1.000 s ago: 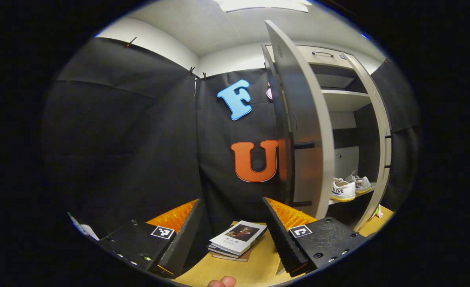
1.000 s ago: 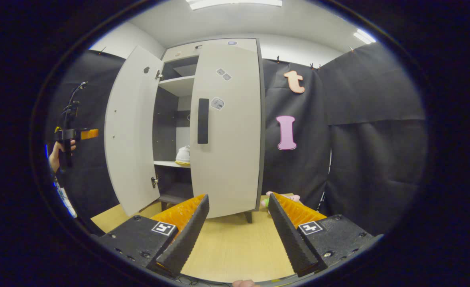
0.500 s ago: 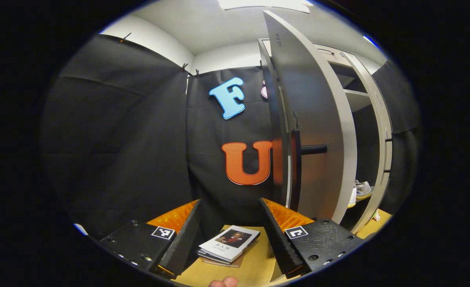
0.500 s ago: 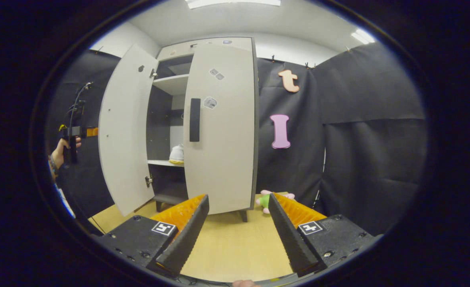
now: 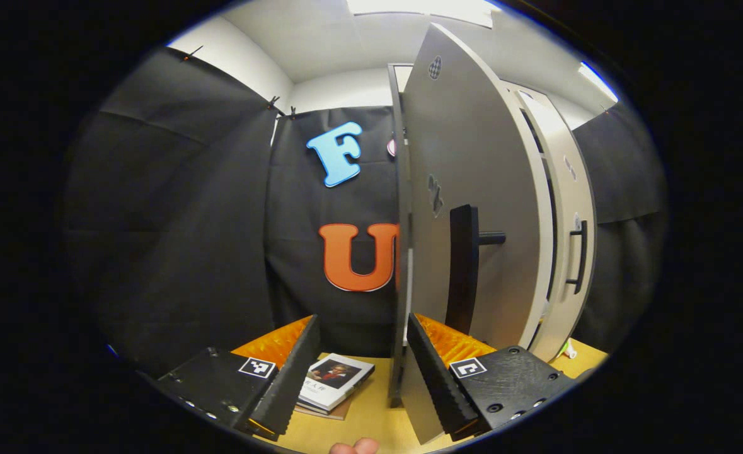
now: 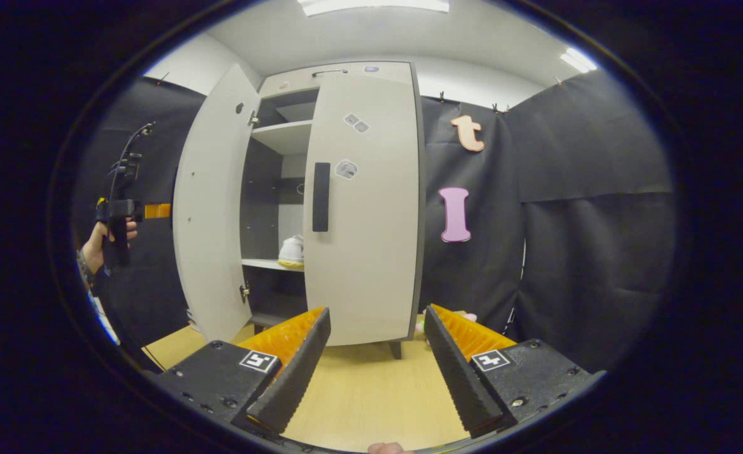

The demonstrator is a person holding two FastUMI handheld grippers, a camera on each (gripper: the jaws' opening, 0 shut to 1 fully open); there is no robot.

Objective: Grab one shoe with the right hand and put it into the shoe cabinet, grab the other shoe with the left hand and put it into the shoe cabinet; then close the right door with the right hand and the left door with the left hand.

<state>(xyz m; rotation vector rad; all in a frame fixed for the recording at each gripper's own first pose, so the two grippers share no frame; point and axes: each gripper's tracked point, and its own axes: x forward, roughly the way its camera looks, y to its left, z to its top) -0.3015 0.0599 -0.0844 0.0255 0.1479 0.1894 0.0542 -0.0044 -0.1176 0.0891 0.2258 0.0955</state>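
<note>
One white shoe [image 6: 292,251] sits on the shoe cabinet [image 6: 339,72]'s middle shelf, between the half-open left door [image 6: 210,208] and the shut right door [image 6: 362,208] — its side lettering too small to read. The right gripper [image 6: 376,353], at 6 o'clock, gapes empty above the wooden floor [image 6: 365,391]. The left gripper [image 5: 362,359] is likewise spread, the left door's edge between its fingers, whether touching I cannot tell. A book [image 5: 333,378] lies at 6 o'clock, title illegible.

Staged recording booth; black cloth walls [image 6: 592,252], lone shoe cabinet [image 6: 358,208]

White shoe [image 6: 292,251] on shelf, left door [image 6: 210,208] ajar.
</note>
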